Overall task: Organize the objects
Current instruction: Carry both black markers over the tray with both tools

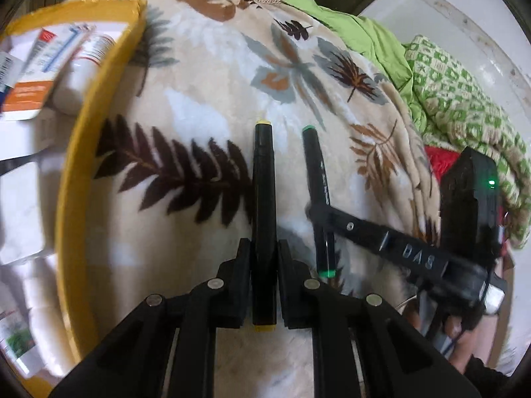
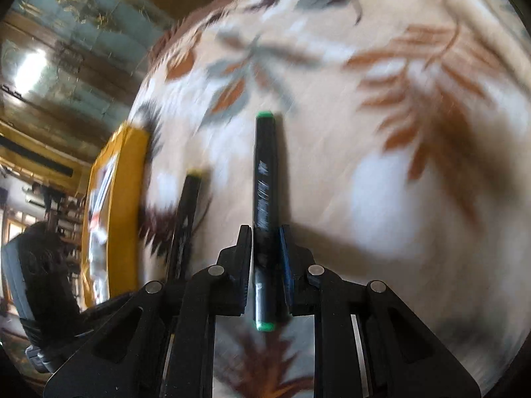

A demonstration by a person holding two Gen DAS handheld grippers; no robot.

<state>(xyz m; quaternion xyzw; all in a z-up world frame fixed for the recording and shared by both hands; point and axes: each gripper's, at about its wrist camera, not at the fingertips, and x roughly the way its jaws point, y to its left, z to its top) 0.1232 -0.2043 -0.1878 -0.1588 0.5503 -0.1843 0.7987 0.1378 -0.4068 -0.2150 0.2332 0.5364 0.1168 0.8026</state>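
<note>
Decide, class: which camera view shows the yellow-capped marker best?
The left wrist view: the yellow-capped marker lies sharp and whole between the left gripper fingers, both caps visible. The right wrist view shows it blurred at the side, its lower end hidden.

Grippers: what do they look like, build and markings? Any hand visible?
Both the left gripper and right gripper are matte black plastic with angular linkage arms and round silver pivot pins. From the left wrist view, the right unit shows raised "DAS" lettering, a green LED, and a bare hand gripping it.
</note>
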